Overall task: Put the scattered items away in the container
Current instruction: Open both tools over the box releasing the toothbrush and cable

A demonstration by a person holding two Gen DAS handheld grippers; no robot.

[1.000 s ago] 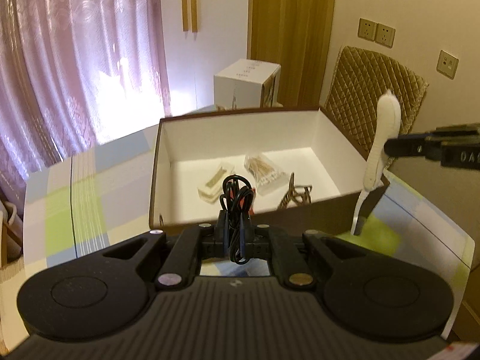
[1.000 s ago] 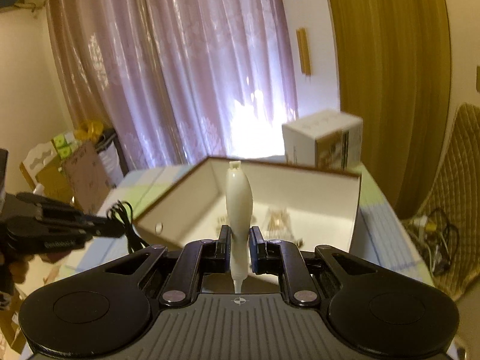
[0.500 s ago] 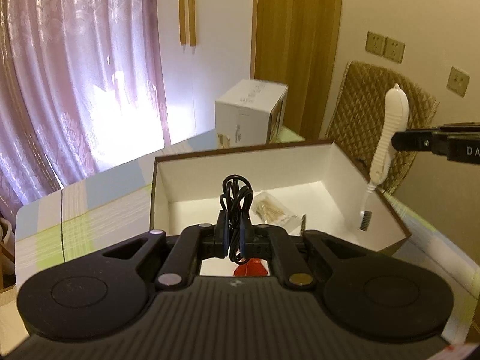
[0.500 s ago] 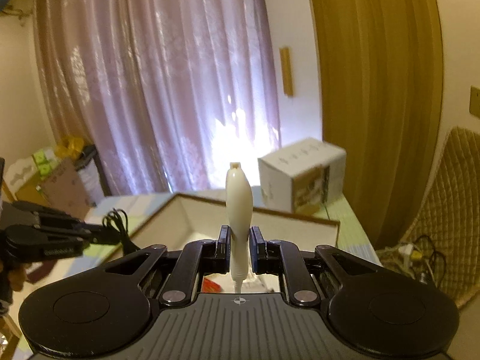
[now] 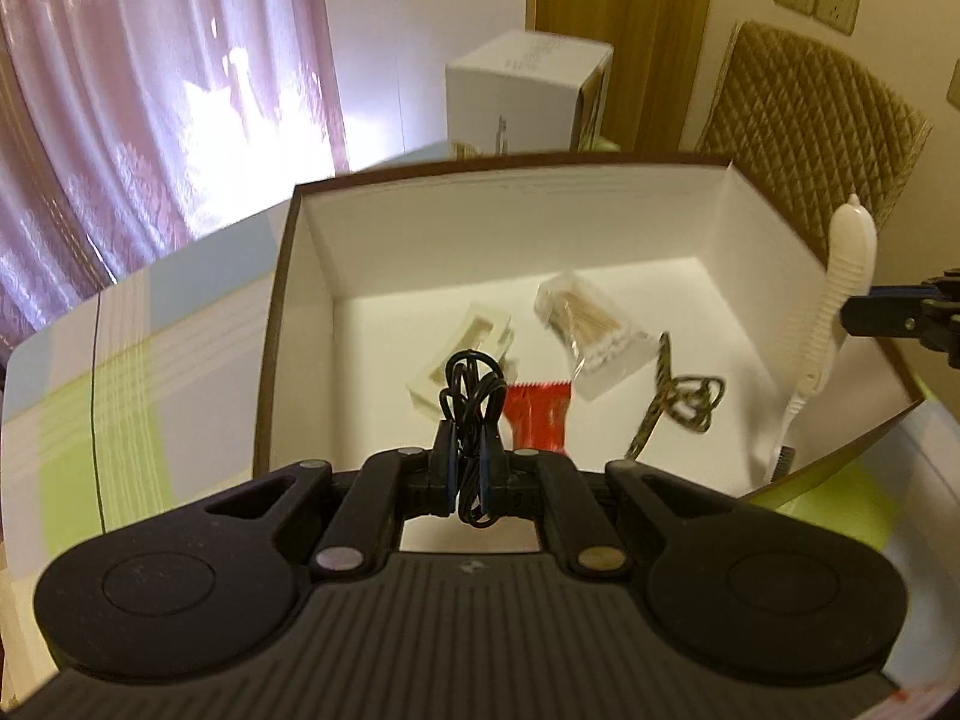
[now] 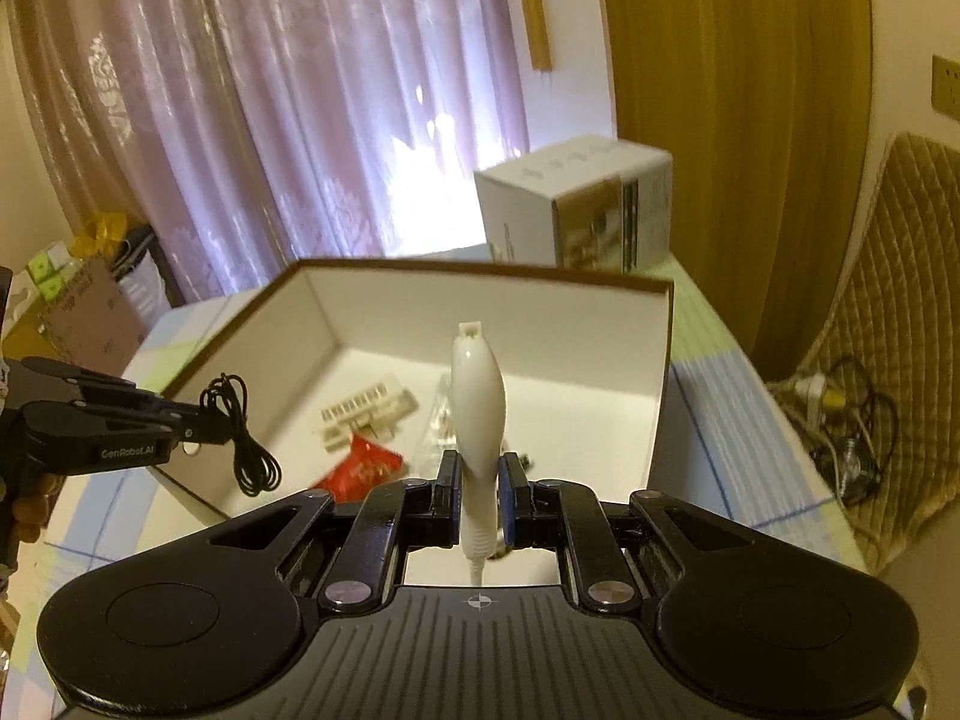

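The brown container (image 5: 273, 324) with white inner walls sits on the table, and in the right wrist view the container (image 6: 663, 372) lies just ahead. My left gripper (image 5: 469, 468) is shut on a coiled black cable (image 5: 471, 384) and hangs over the near rim. My right gripper (image 6: 478, 480) is shut on a white toothbrush (image 6: 477, 402) held upright. In the left wrist view the toothbrush (image 5: 831, 312) hangs over the container's right side, bristles down. From the right wrist view the cable (image 6: 243, 426) dangles at the left rim.
Inside the container lie a red packet (image 5: 540, 414), a bag of cotton swabs (image 5: 591, 324), a small white pack (image 5: 474, 339) and a patterned hair tie (image 5: 690, 402). A white carton (image 5: 528, 96) stands behind. A quilted chair (image 5: 804, 126) is at the right.
Both grippers have tipped downward and moved in over the container with their items. The container floor and its contents now show far more fully than half a second ago.
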